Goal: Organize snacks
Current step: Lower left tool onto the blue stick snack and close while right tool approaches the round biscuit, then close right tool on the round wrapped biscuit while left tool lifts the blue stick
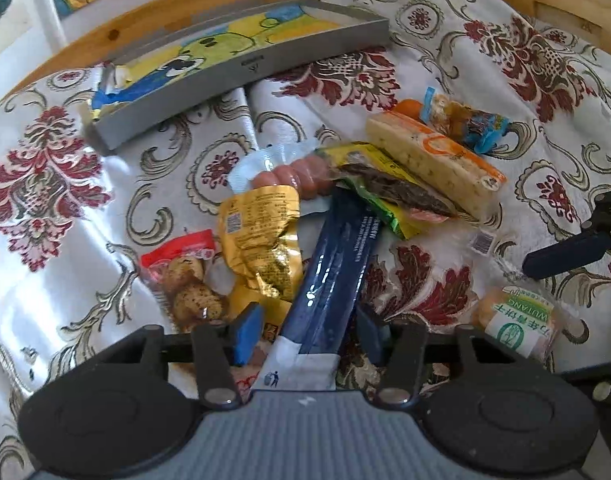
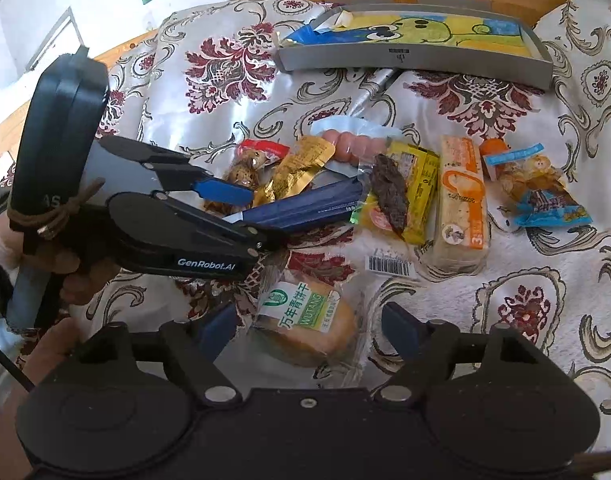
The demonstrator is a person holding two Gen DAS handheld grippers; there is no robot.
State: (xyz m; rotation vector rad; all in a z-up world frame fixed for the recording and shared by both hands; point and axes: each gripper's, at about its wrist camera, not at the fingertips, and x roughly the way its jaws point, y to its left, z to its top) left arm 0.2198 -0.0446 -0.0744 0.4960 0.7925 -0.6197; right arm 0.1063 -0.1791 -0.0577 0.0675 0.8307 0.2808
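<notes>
I am seeing my left gripper (image 1: 309, 332) with its jaws spread on either side of the long dark blue packet (image 1: 329, 276); its blue pads (image 1: 247, 334) are flanking the packet's near white end, and I cannot tell whether they are touching it. Just left of these jaws a gold foil pouch (image 1: 265, 236) and a red bag of speckled eggs (image 1: 185, 280) are lying, and straight ahead past the blue packet a pack of sausages (image 1: 293, 178) is resting, with a yellow-green jerky packet (image 1: 385, 188) and an orange cracker pack (image 1: 433, 156) ahead to the right. Far ahead the grey tray (image 1: 241, 68) is sitting empty of snacks.

My right gripper (image 2: 309, 328) is holding its jaws wide apart, with the round biscuit in the green-labelled wrapper (image 2: 305, 320) lying between them, untouched by either pad. Beyond it to the right a blue-edged sweet bag (image 2: 541, 192) is lying on the floral cloth (image 2: 505, 280)
</notes>
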